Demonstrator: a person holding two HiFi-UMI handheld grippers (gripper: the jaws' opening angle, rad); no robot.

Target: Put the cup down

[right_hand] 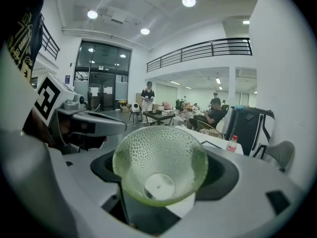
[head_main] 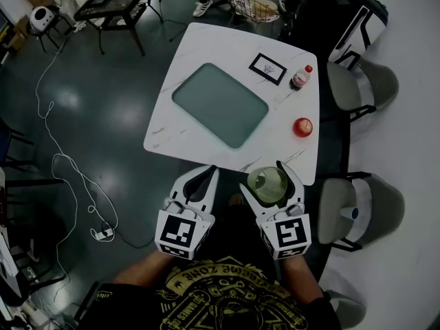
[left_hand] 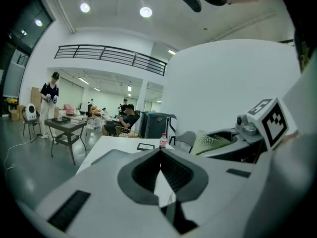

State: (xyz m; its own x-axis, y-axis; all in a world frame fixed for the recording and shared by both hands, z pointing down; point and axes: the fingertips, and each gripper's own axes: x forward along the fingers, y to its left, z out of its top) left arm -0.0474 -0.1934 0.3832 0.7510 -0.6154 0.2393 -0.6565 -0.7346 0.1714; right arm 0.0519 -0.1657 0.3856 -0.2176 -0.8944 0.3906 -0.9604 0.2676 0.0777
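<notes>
A green, dimpled translucent cup (head_main: 267, 182) sits between the jaws of my right gripper (head_main: 269, 181), which is shut on its sides. In the head view it hangs about over the near edge of the white table (head_main: 199, 47). In the right gripper view the cup (right_hand: 158, 162) fills the jaw gap, mouth towards the camera. My left gripper (head_main: 206, 177) is just left of it, off the table's near edge, with its jaws shut and nothing in them. The left gripper view shows the jaw tips (left_hand: 160, 151) touching and the cup (left_hand: 213, 143) to the right.
On the table lie a green tray (head_main: 220, 105), a black-framed card (head_main: 268, 68), a small bottle with a red cap (head_main: 301, 78) and a round red object (head_main: 302, 126). Grey chairs (head_main: 357, 212) stand to the right. A white cable (head_main: 62, 163) trails on the floor at left.
</notes>
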